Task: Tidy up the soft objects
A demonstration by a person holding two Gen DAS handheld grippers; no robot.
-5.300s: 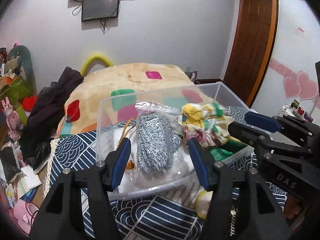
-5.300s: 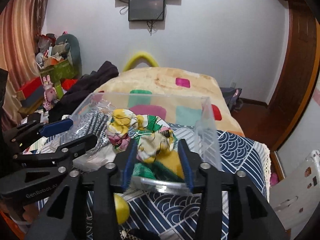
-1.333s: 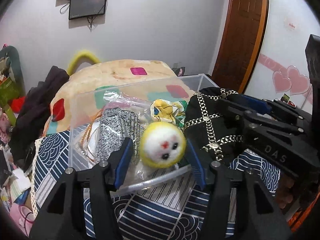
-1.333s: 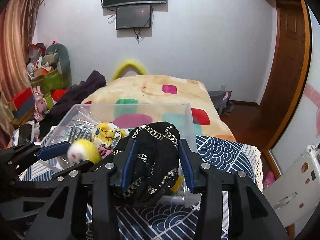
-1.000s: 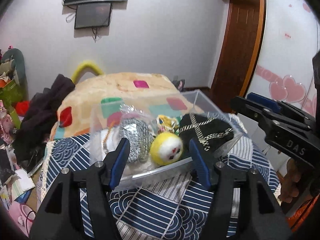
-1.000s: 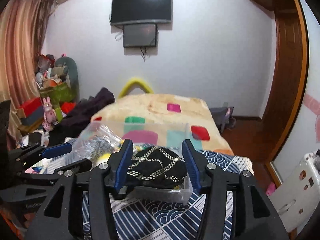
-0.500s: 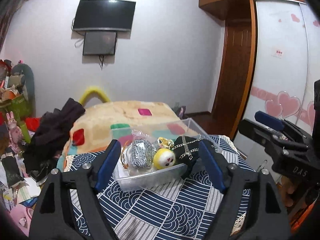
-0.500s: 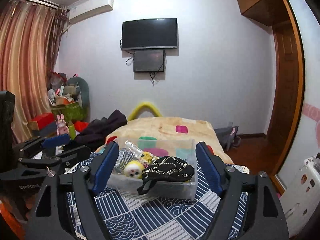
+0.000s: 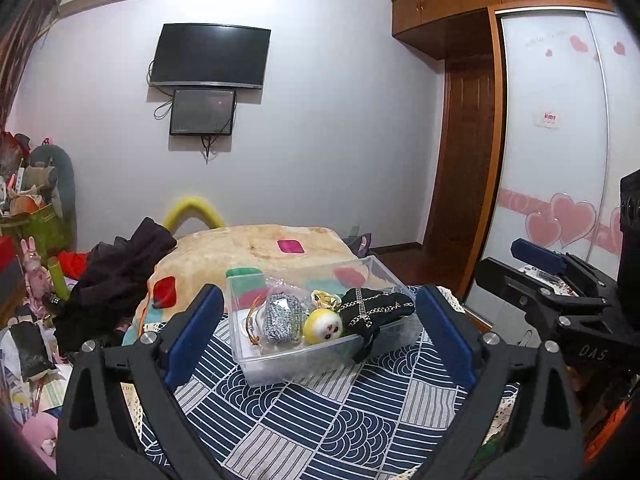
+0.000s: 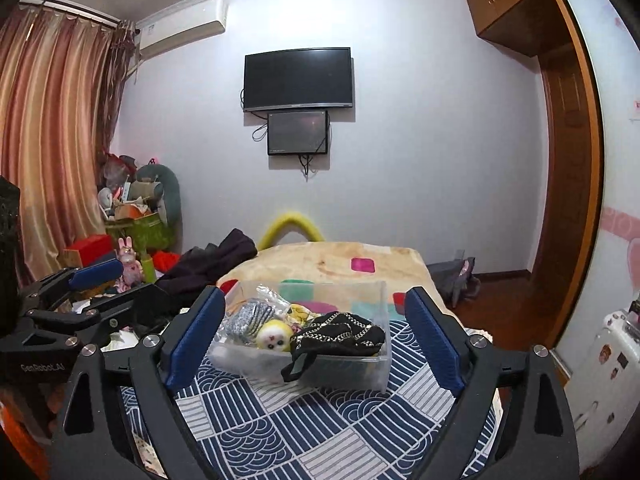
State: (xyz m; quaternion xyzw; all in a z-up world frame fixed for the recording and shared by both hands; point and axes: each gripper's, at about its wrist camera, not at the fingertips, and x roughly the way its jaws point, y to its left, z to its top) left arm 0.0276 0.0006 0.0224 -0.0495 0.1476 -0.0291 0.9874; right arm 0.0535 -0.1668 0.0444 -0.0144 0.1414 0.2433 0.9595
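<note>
A clear plastic bin stands on the blue-and-white patterned table cloth. In it lie a grey knitted item in a bag, a yellow plush ball with a face, a yellow floral cloth and a black pouch with chain trim that hangs over the front wall. My left gripper is open and empty, well back from the bin. My right gripper is open and empty too. In the right wrist view the bin, ball and pouch show between its fingers.
Beyond the table is a bed with a beige blanket and dark clothes. Clutter and toys stand at the left. A wardrobe with heart stickers and a door are on the right. A TV hangs on the far wall.
Both grippers have let go of their items, opened wide and pulled back and up from the bin. The yellow ball and the black pouch now lie in the bin.
</note>
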